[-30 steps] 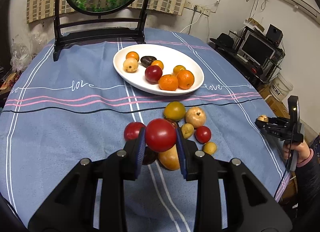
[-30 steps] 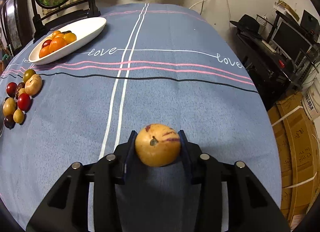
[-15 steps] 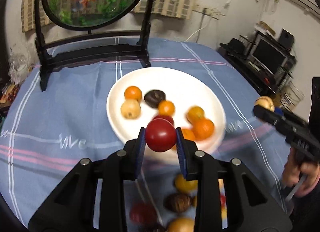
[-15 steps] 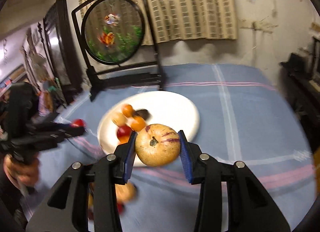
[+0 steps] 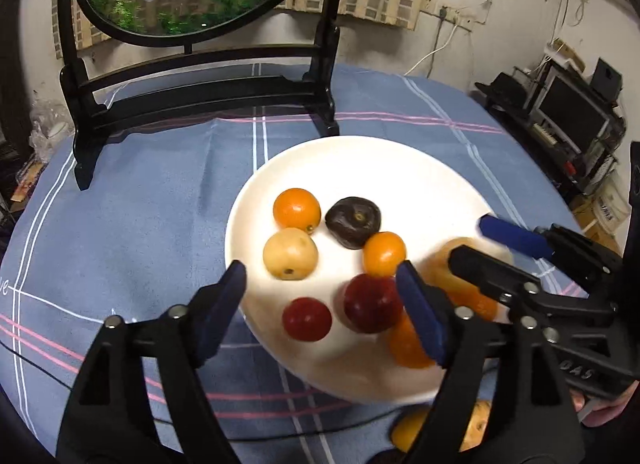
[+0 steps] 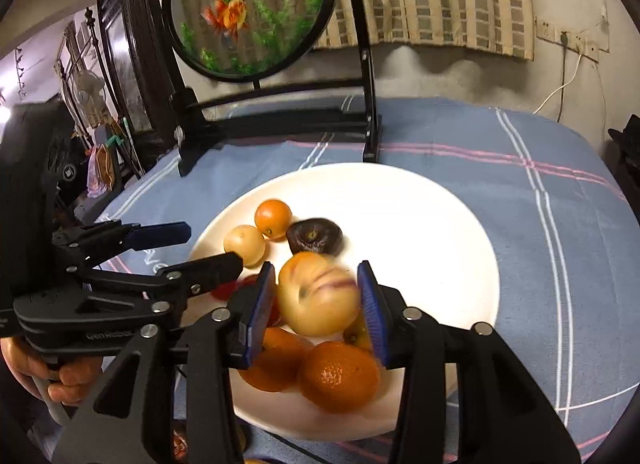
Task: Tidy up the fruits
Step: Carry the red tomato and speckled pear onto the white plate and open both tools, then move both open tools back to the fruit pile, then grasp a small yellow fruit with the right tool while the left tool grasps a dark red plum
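Hovering: both grippers hung over the white plate (image 5: 404, 168) on the blue tablecloth (image 5: 152, 192).
Left gripper (image 5: 320, 300): spread wide, empty; a red fruit (image 5: 307, 319) lay on the plate between its fingers.
Right gripper (image 6: 316, 306): parted around a blurred yellow, purple-streaked fruit (image 6: 318, 300), apparently no longer clamped.
Plate: oranges (image 5: 297, 211), a dark fruit (image 5: 353, 221).
Backdrop: goldfish screen (image 6: 250, 8).
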`<state>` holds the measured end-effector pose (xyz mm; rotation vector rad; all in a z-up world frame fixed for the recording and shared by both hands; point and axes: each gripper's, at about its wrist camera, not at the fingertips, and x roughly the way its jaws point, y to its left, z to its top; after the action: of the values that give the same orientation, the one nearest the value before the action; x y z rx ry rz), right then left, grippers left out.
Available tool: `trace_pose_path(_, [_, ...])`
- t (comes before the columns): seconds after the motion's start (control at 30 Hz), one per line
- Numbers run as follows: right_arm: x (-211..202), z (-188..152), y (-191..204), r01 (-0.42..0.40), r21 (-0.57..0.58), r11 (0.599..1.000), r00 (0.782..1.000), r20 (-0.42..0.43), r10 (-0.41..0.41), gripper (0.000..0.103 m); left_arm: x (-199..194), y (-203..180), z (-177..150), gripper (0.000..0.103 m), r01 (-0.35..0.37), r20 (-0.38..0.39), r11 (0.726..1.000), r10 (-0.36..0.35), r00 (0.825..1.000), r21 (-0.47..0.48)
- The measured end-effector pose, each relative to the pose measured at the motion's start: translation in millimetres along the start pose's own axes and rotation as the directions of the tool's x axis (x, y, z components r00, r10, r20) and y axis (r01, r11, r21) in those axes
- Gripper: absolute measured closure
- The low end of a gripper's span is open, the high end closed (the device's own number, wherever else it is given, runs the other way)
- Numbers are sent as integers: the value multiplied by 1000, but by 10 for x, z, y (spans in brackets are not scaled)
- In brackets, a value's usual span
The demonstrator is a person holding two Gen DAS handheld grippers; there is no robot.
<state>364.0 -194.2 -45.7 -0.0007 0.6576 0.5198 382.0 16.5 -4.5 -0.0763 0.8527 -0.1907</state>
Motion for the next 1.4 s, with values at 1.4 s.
trace_pose_path(1.4, [-779, -1606, 682, 51, 84, 995, 969, -244, -29, 72, -1401, -5, -2018, 5, -39, 124, 999, 35, 992, 31])
